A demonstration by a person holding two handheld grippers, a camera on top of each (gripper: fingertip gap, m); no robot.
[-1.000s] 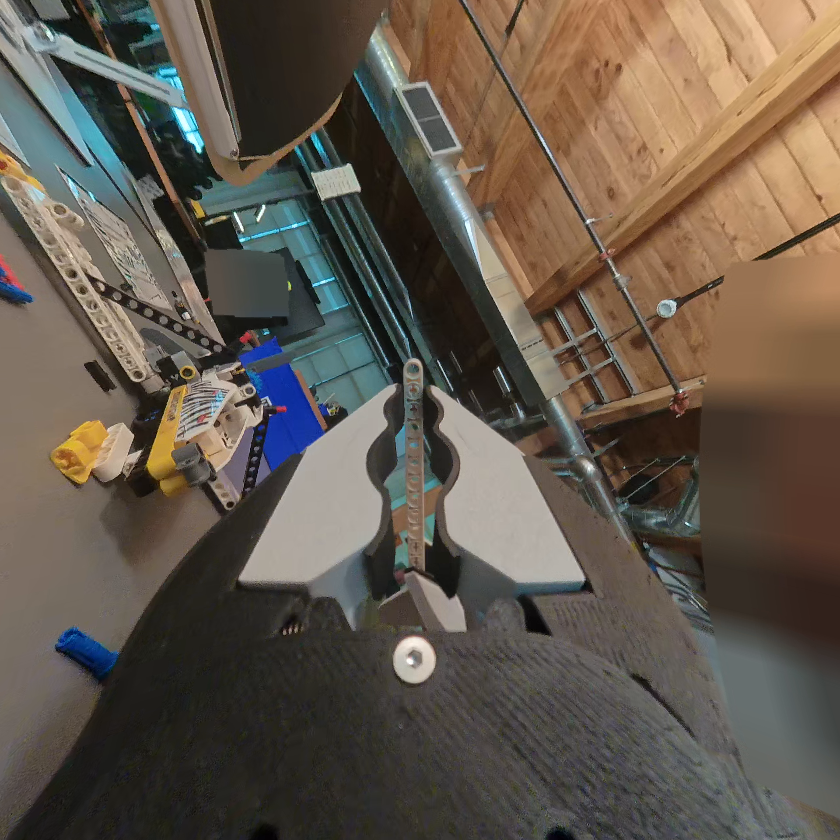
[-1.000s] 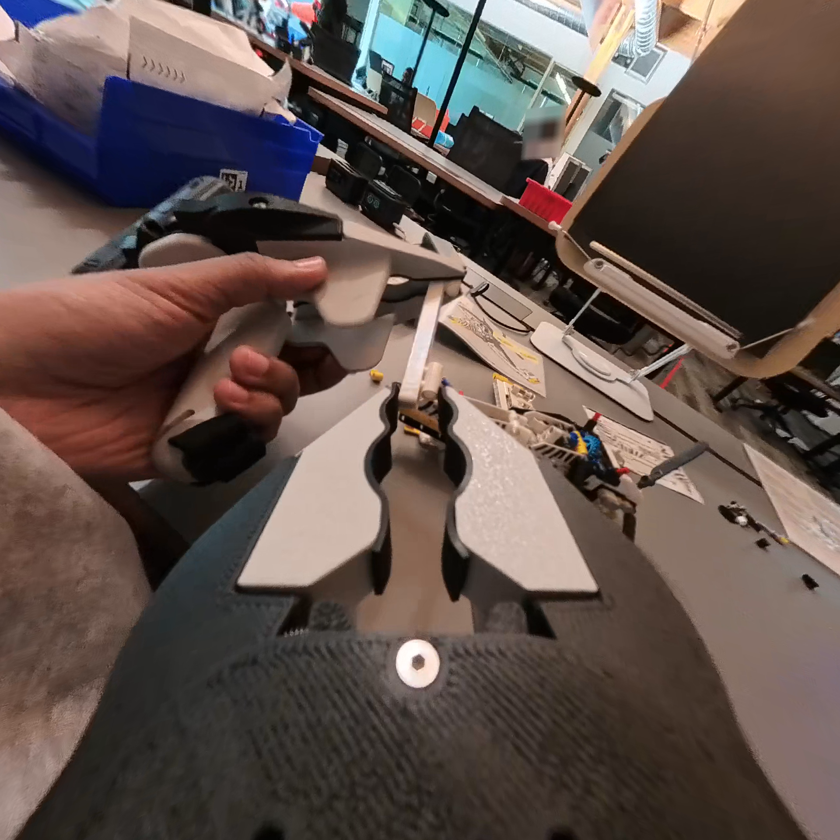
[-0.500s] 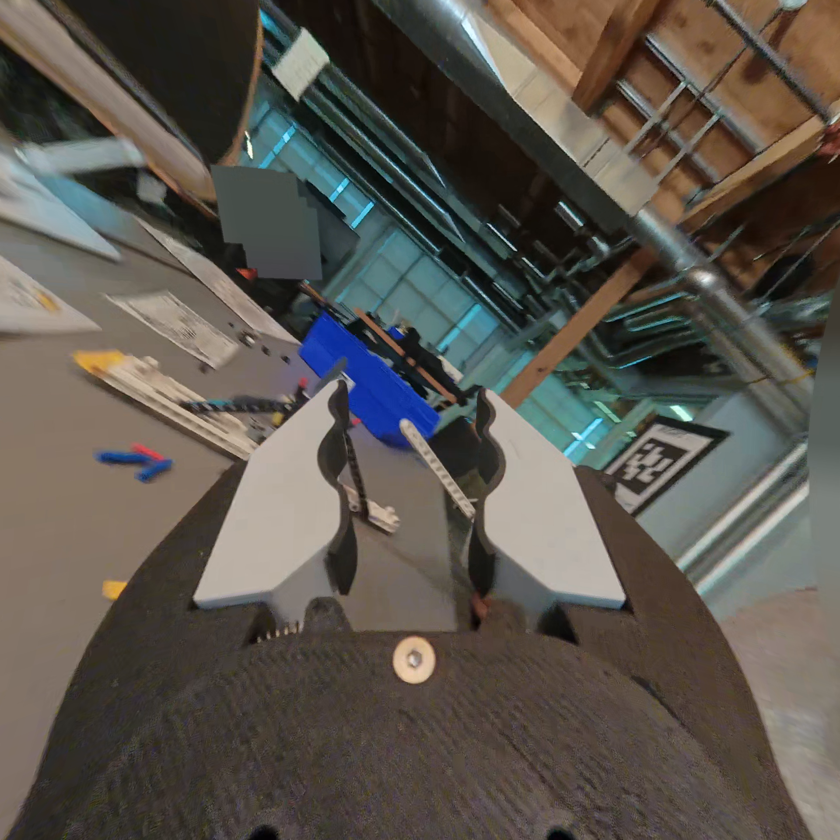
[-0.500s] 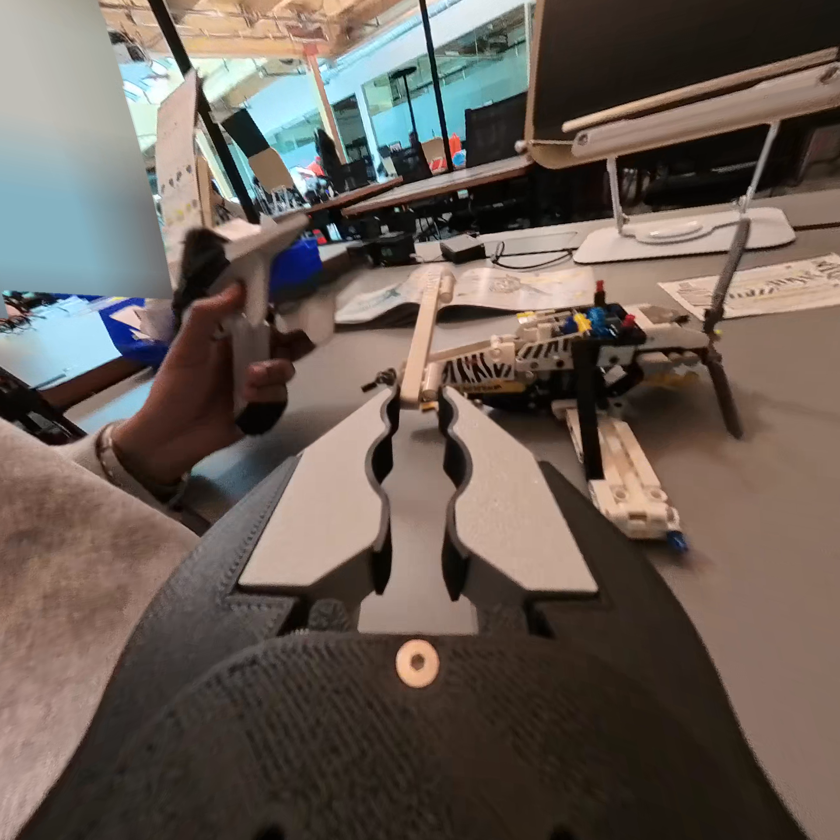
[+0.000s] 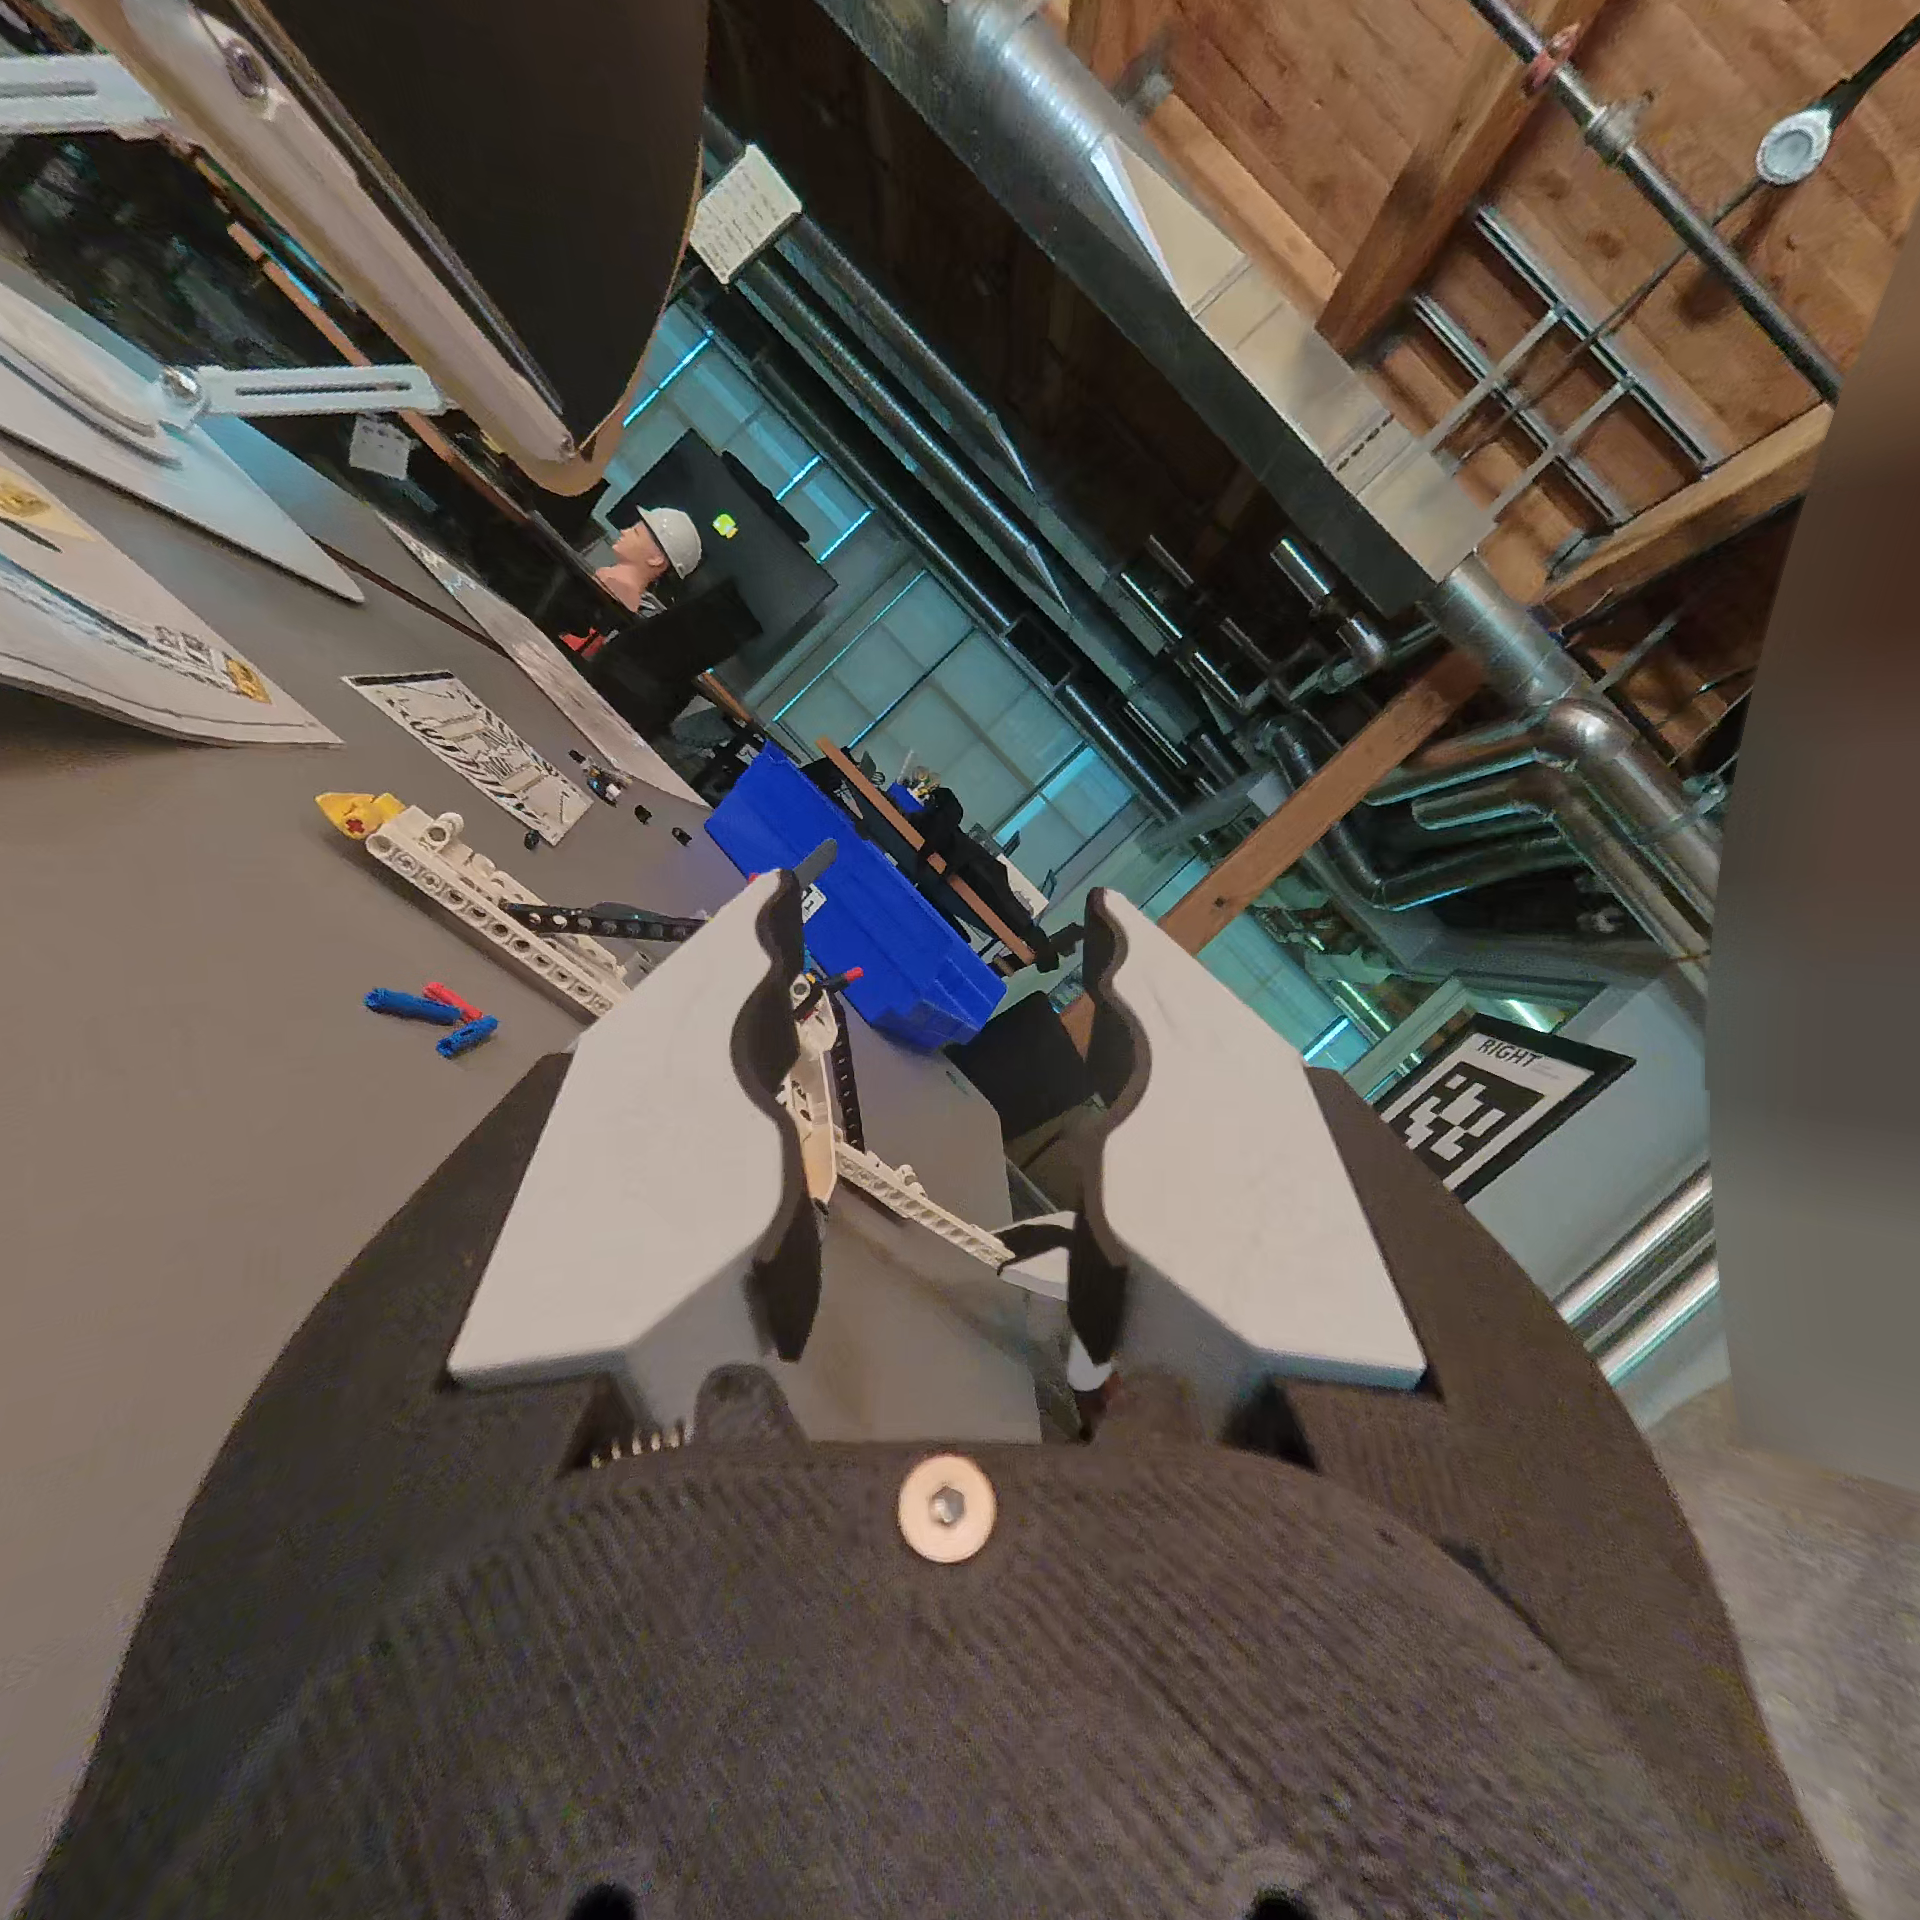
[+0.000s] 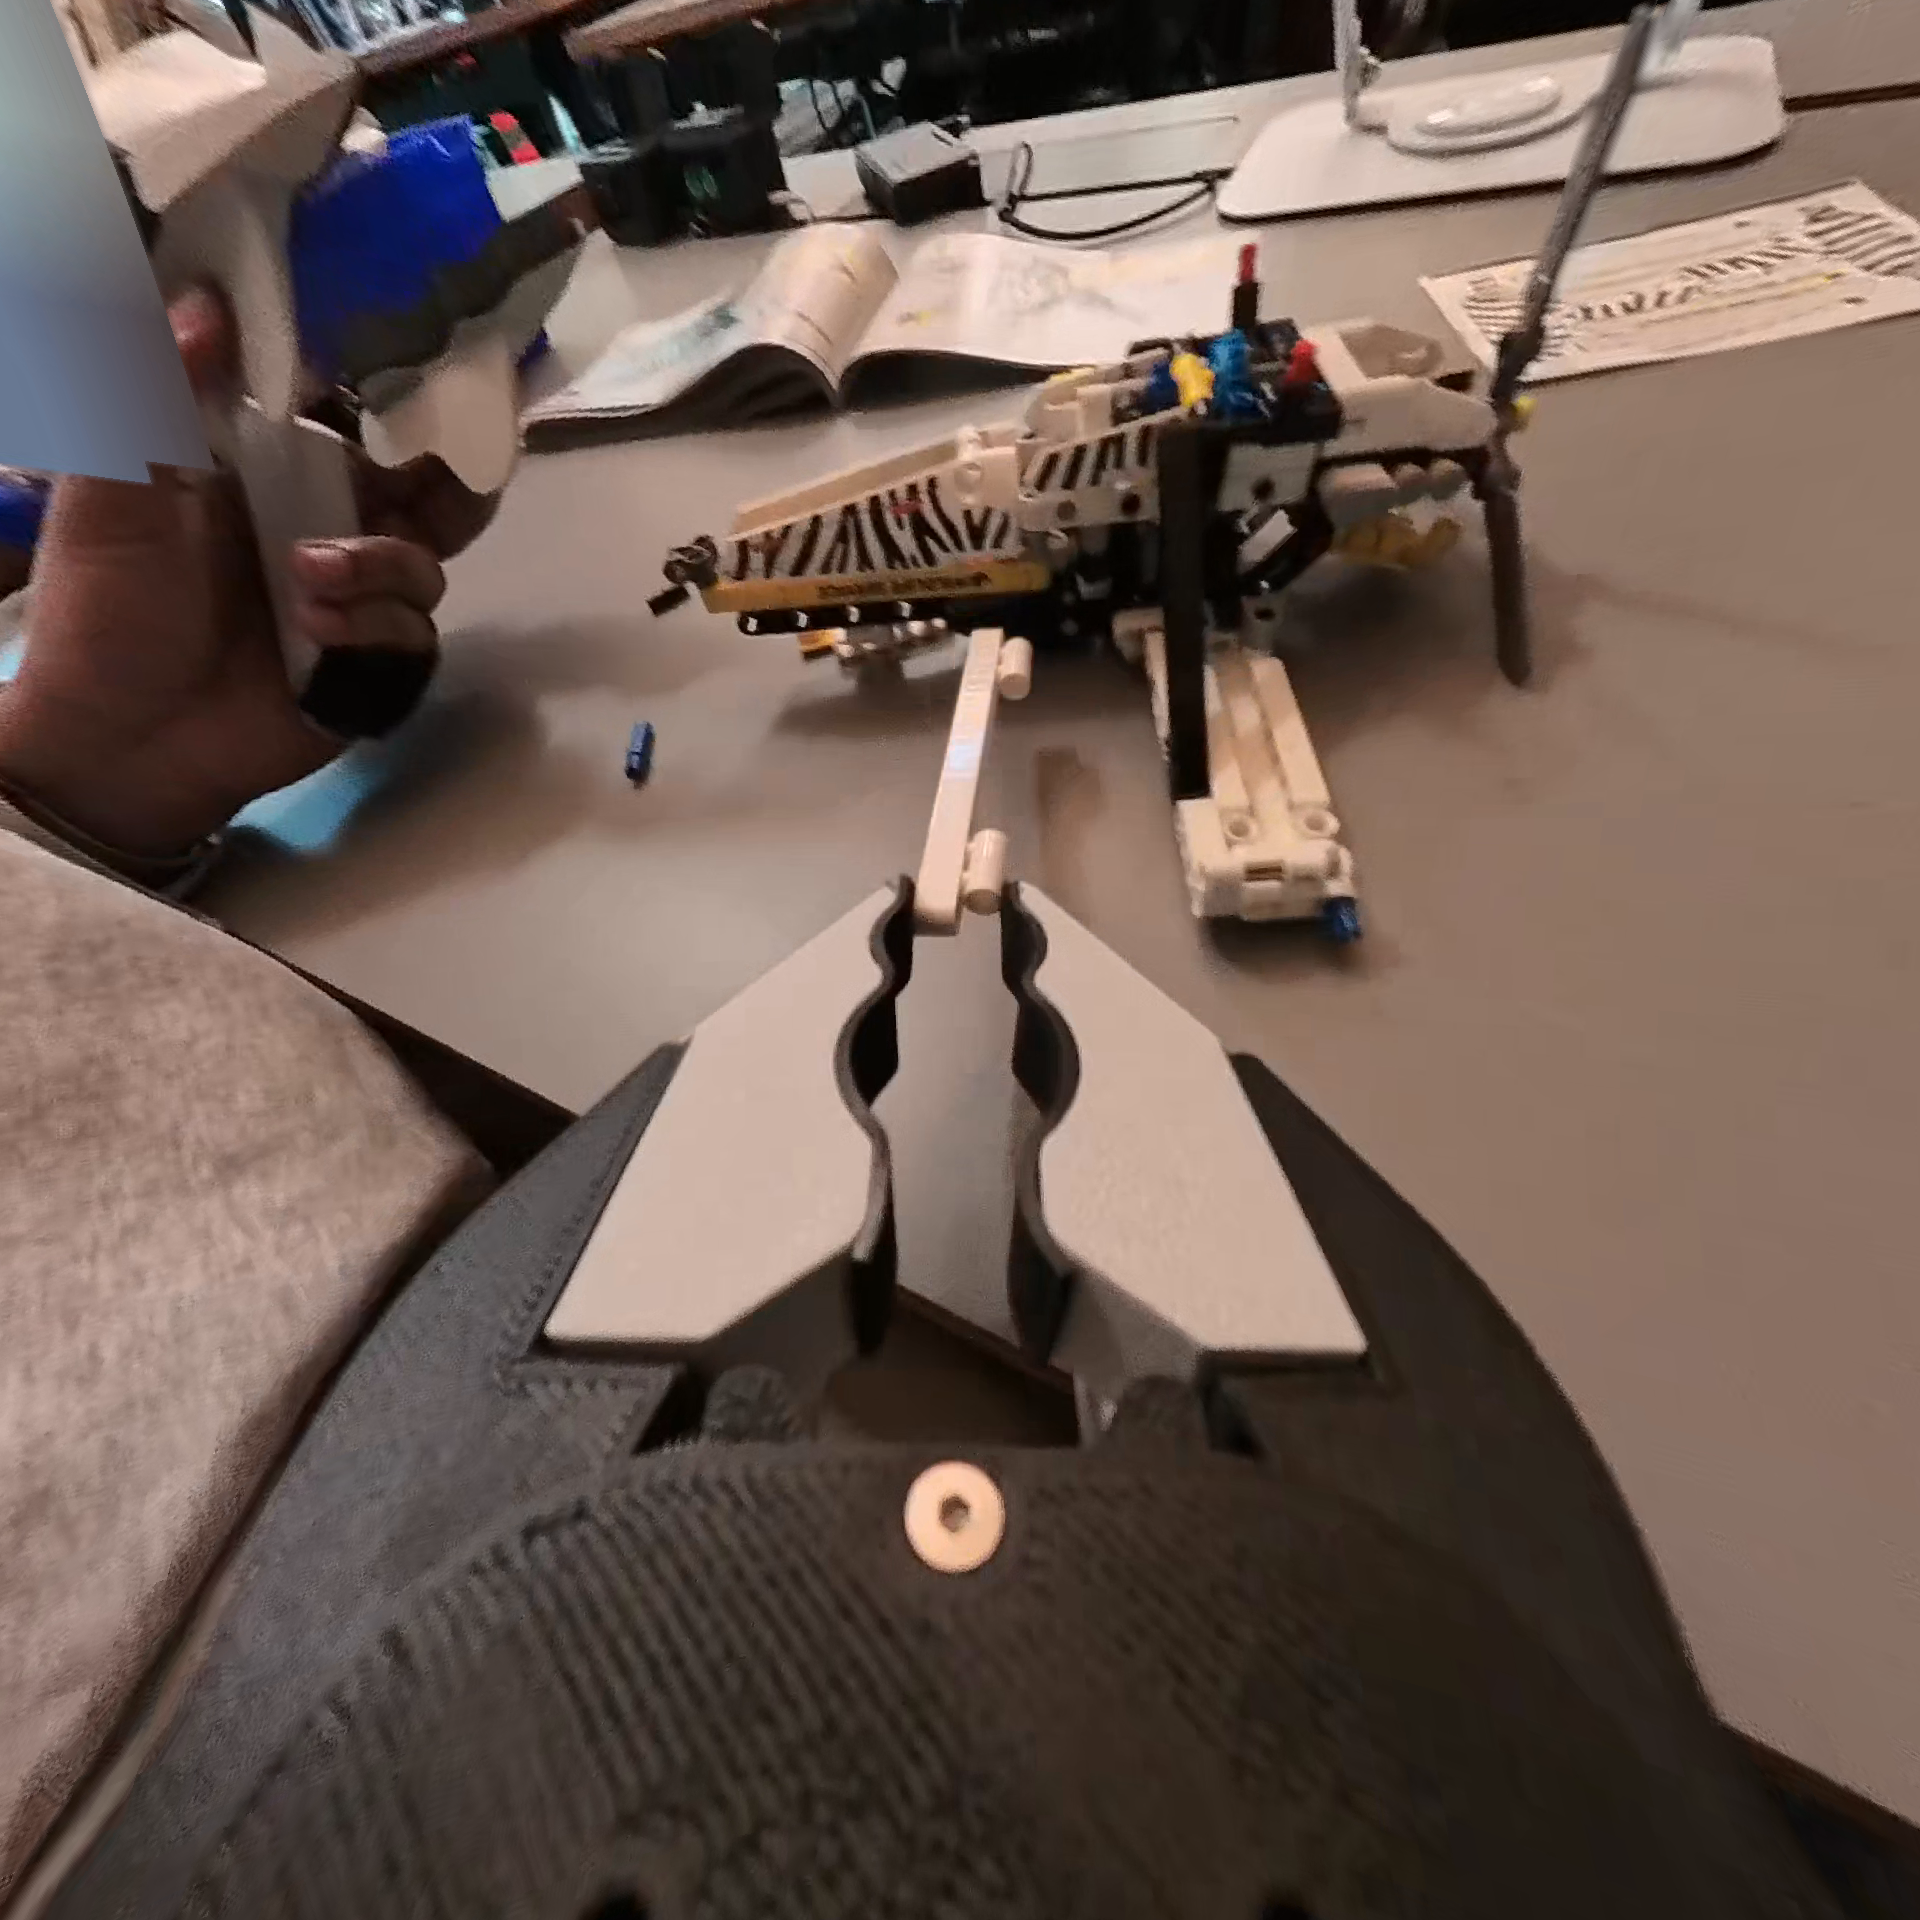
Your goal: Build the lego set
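Note:
My right gripper [image 6: 956, 902] is shut on the near end of a long white beam [image 6: 966, 758] with two short pins on it. The beam points forward, and its far end is close to the zebra-striped lego helicopter [image 6: 1039, 499] standing on the grey table [image 6: 1610, 935]. My left gripper [image 5: 935, 899] is open and empty, tilted above the table. It also shows in the right wrist view [image 6: 312, 416], held in a hand at the left, blurred. Part of the model [image 5: 816, 1049] and the white beam [image 5: 920, 1195] show between the left jaws.
A long white beam [image 5: 488, 904], blue and red pins [image 5: 436, 1013] and a yellow piece [image 5: 353, 810] lie at the left. A blue pin [image 6: 639, 748], an open manual [image 6: 862, 301], a sticker sheet [image 6: 1662, 281], a monitor stand [image 6: 1507, 114] and a blue bin [image 5: 852, 914] surround the model. Across from one pair of fingers to the other is roughly 20 cm. Between my right fingertips and the zebra-striped lego helicopter [image 6: 1039, 499] there is roughly 12 cm.
My left gripper has let go of the white beam, opened and swung away to the left. My right gripper kept the beam and brought it down to point at the helicopter.

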